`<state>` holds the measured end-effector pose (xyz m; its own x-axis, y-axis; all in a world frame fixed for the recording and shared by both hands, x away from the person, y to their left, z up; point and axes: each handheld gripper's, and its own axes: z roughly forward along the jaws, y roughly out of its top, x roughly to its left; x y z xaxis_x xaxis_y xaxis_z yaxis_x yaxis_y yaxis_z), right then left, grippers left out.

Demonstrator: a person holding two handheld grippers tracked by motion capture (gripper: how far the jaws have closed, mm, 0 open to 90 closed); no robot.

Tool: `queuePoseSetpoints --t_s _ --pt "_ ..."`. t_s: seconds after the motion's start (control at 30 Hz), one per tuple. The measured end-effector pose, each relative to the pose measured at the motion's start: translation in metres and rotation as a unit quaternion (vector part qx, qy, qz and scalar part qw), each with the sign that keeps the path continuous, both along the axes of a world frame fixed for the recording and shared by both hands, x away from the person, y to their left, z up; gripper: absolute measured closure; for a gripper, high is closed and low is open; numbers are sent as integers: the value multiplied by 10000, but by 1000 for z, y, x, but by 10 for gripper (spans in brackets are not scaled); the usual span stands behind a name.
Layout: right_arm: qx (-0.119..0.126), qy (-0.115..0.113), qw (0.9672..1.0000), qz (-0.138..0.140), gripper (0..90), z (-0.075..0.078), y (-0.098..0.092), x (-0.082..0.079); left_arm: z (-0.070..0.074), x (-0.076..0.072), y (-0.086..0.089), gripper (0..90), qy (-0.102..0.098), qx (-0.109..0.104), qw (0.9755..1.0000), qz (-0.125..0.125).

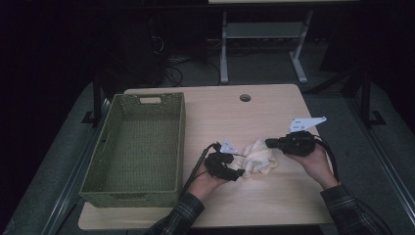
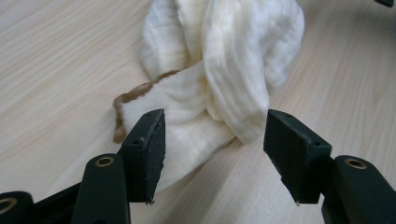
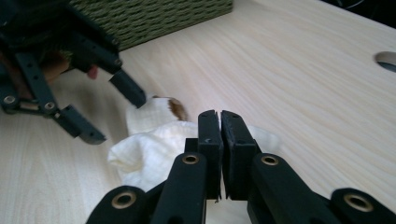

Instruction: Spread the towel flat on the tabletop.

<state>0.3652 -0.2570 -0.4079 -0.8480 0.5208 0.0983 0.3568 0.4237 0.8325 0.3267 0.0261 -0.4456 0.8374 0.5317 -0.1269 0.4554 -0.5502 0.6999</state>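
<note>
- Cloth [image 1: 258,157] lies bunched on the table [image 1: 230,112], right of the green basket [image 1: 134,147].
- Left gripper [image 2: 212,140] gapes wide around the cloth's end, not pinching.
- Right gripper [image 3: 220,122] is clenched tight with nothing inside, just beside the cloth.

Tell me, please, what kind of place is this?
Probably a lab or workshop set up for recording: a plain wooden table in a dark room, cables on the floor, and a second bench frame behind.

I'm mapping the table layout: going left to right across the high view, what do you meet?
Basket → left claw → cloth → right claw.
</note>
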Motion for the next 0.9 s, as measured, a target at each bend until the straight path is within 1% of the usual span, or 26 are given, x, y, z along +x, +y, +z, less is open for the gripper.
queuePoseSetpoints --t_s 0.07,0.1,0.2,0.23,0.27,0.3,0.33,0.4,0.5,0.6,0.63,0.67,0.7,0.77,0.83,0.9 --pt "5 -47 10000 -71 871 2 -6 1 0 0 -1 385 -5 29 10000 -75" --pt "13 -56 9999 -94 872 2 -9 2 -1 -1 -2 385 25 37 9999 -91" --pt "5 -72 9998 -187 872 4 -15 3 -1 -2 -3 384 -20 41 9999 -152" --pt "4 -76 9998 -204 872 4 -17 4 -1 -3 -4 384 -10 -11 9999 -125" --pt "-2 -92 9997 -245 872 4 -20 4 -1 -2 -4 384 -25 54 9998 -179" --pt "5 -94 9996 -276 872 5 -22 4 -2 -3 -5 384 13 35 9998 -177" --pt "19 -107 9995 -302 872 5 -24 5 -2 -3 -6 384 -10 27 9998 -192" --pt "36 -107 9993 -344 872 6 -29 5 -3 -2 -8 384 -43 97 9996 -258" --pt "38 -119 9991 -415 872 8 -36 5 -5 -1 -9 384 30 107 9997 -239" --pt "50 -174 9984 -533 872 11 -45 4 -3 1 -5 384 -52 114 9997 -218" --pt "62 -192 9981 -586 873 13 -49 4 -3 1 -4 384 -33 92 9998 -159" --pt "62 -192 9981 -586 873 13 -49 4 -3 1 -4 384 -33 92 9998 -159" --pt "103 -220 9973 -691 872 15 -57 4 -1 2 1 385 -73 65 9999 -60" --pt "145 -218 9965 -789 873 17 -65 5 0 3 3 386 -83 27 10000 -11" --pt "189 -226 9961 -835 873 18 -71 5 1 3 4 387 -94 26 10000 -3" --pt "198 -225 9957 -874 873 18 -74 5 1 2 3 390 -56 30 10000 -20"
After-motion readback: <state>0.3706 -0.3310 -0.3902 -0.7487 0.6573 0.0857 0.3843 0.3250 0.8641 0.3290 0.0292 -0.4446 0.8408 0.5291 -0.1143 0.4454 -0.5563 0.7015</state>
